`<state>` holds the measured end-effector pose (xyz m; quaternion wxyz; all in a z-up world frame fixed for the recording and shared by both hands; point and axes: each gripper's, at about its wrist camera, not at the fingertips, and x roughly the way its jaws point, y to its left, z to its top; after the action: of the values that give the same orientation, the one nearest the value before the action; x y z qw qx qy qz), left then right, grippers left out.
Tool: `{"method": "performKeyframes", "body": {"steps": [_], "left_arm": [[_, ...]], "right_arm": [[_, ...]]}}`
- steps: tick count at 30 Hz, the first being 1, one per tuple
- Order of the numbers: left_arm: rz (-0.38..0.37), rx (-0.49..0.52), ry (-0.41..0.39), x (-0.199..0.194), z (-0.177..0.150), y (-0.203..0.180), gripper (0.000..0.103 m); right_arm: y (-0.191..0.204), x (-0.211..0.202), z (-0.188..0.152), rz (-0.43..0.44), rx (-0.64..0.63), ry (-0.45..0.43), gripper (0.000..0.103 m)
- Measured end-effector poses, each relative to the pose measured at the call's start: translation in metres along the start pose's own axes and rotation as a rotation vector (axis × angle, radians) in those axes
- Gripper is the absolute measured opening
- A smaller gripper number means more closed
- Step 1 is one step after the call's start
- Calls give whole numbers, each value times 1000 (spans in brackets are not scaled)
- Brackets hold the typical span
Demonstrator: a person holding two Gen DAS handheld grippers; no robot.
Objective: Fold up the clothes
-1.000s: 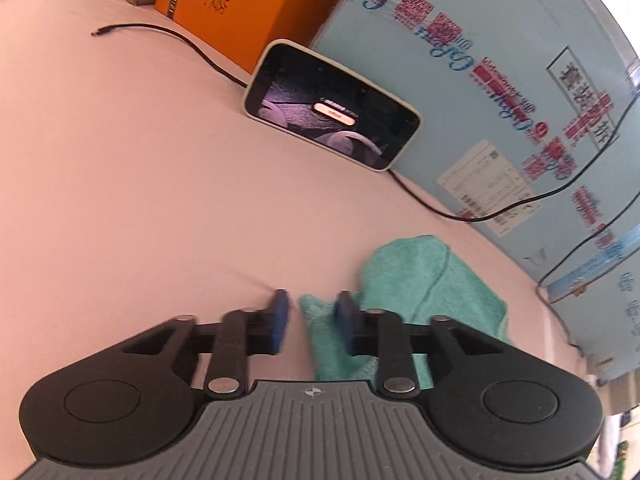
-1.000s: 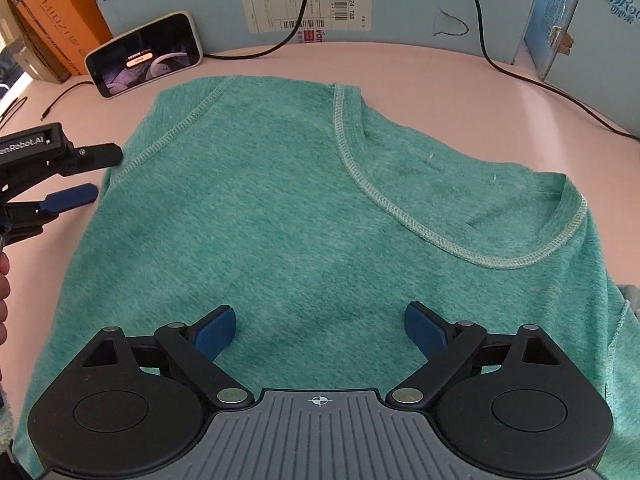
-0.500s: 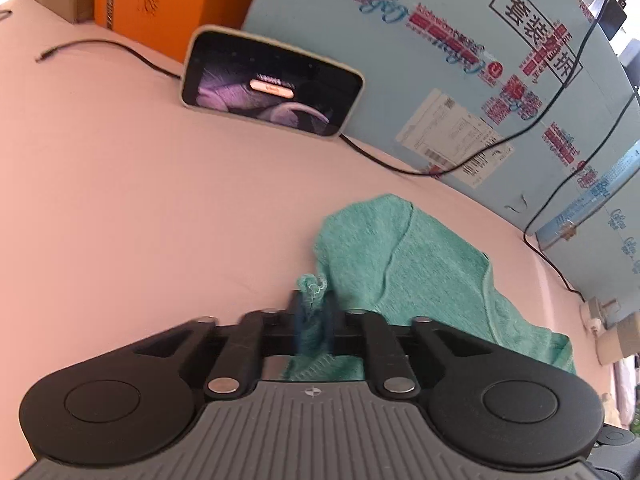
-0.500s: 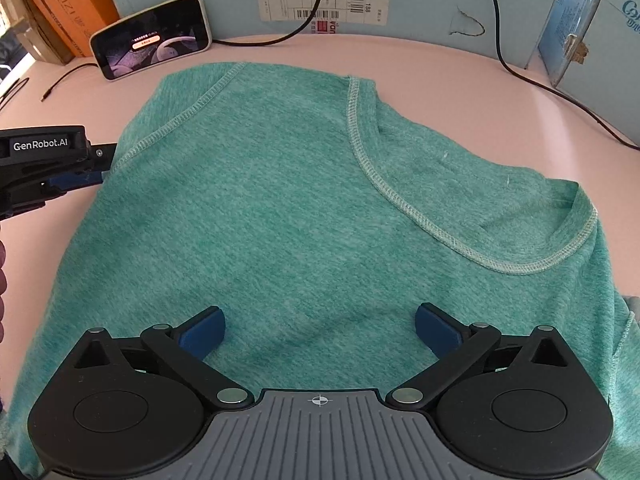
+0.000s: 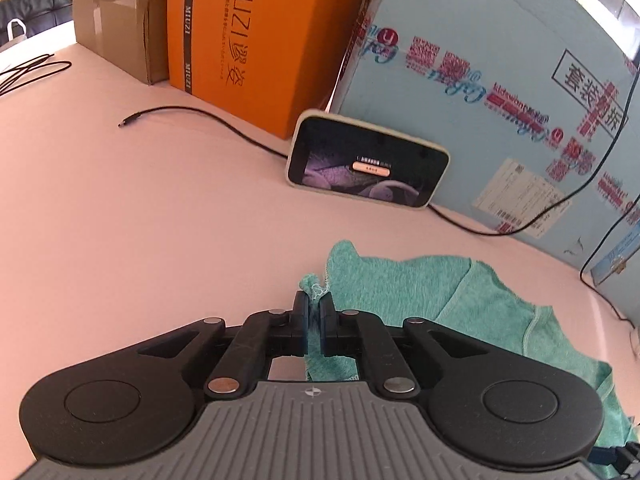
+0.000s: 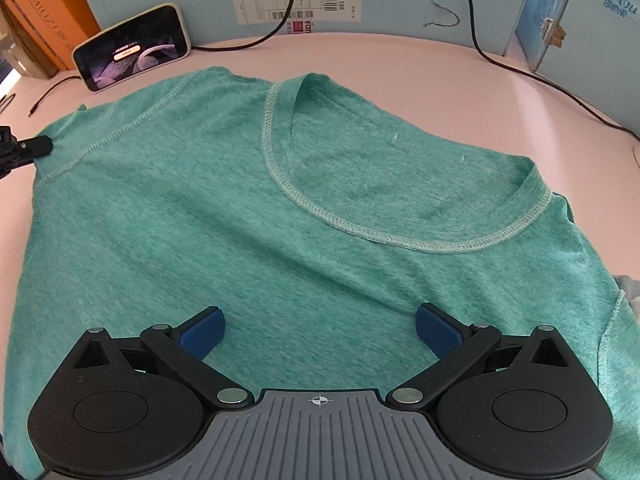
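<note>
A green knit shirt [image 6: 248, 216] lies spread on the pink table [image 6: 400, 68], neckline toward the right. In the left wrist view my left gripper [image 5: 314, 312] is shut on the edge of the green shirt [image 5: 400, 292], a bit of fabric poking up between the pads. That left gripper [image 6: 24, 150] also shows at the shirt's left corner in the right wrist view. My right gripper [image 6: 318, 330] hovers over the shirt's near part, its blue pads wide open and nothing between them.
A phone [image 5: 366, 164] leans against the blue board [image 5: 500, 40] at the back, a black cable [image 5: 200, 114] running from it. An orange box [image 5: 260, 36] and a brown carton [image 5: 116, 16] stand at the back left. More cables [image 6: 540, 76] cross the table at the back right.
My left gripper closed on the shirt's edge and lifted it a little, so the sleeve corner now rises off the table. The right gripper's jaws spread slightly wider and stayed in place.
</note>
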<state>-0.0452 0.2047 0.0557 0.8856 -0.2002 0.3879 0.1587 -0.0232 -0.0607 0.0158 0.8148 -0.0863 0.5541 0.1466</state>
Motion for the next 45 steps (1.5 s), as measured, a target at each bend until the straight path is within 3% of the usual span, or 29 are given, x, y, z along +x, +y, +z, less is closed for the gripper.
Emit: {"method": "performKeyframes", "body": {"steps": [5, 8, 11, 17, 22, 27, 29, 32, 33, 37, 39, 40, 45], "left_arm": [[36, -9, 17, 6, -13, 4, 12], [37, -39, -10, 0, -7, 11, 26], [62, -51, -58, -12, 2, 17, 38], [36, -36, -110, -29, 22, 11, 45], [-47, 26, -110, -32, 25, -19, 55], [-198, 119, 7, -18, 7, -65, 58], [-253, 159, 57, -13, -6, -86, 58], [-347, 242, 129, -10, -25, -117, 58], [-376, 278, 144, -12, -32, -126, 58], [-464, 379, 199, -18, -52, -153, 62], [-489, 418, 234, -19, -61, -161, 62], [-501, 436, 251, -20, -65, -164, 62], [-501, 462, 281, -22, -75, -168, 64]], "right_arm": [[0, 1, -1, 0, -4, -2, 103], [-2, 0, -2, 3, -1, -6, 103], [-13, -6, -2, 5, 54, -23, 103], [-79, -49, -4, -88, 274, -159, 103], [-161, -97, -28, -167, 512, -252, 99], [-215, -132, -69, -244, 688, -261, 86], [-232, -138, -88, -228, 780, -252, 86], [-244, -139, -112, -129, 907, -262, 86], [-246, -135, -119, -79, 943, -262, 81], [-241, -123, -129, -25, 975, -241, 55], [-239, -118, -134, 5, 990, -233, 23], [-237, -117, -133, 35, 994, -239, 15], [-207, -119, -108, 148, 883, -266, 8]]}}
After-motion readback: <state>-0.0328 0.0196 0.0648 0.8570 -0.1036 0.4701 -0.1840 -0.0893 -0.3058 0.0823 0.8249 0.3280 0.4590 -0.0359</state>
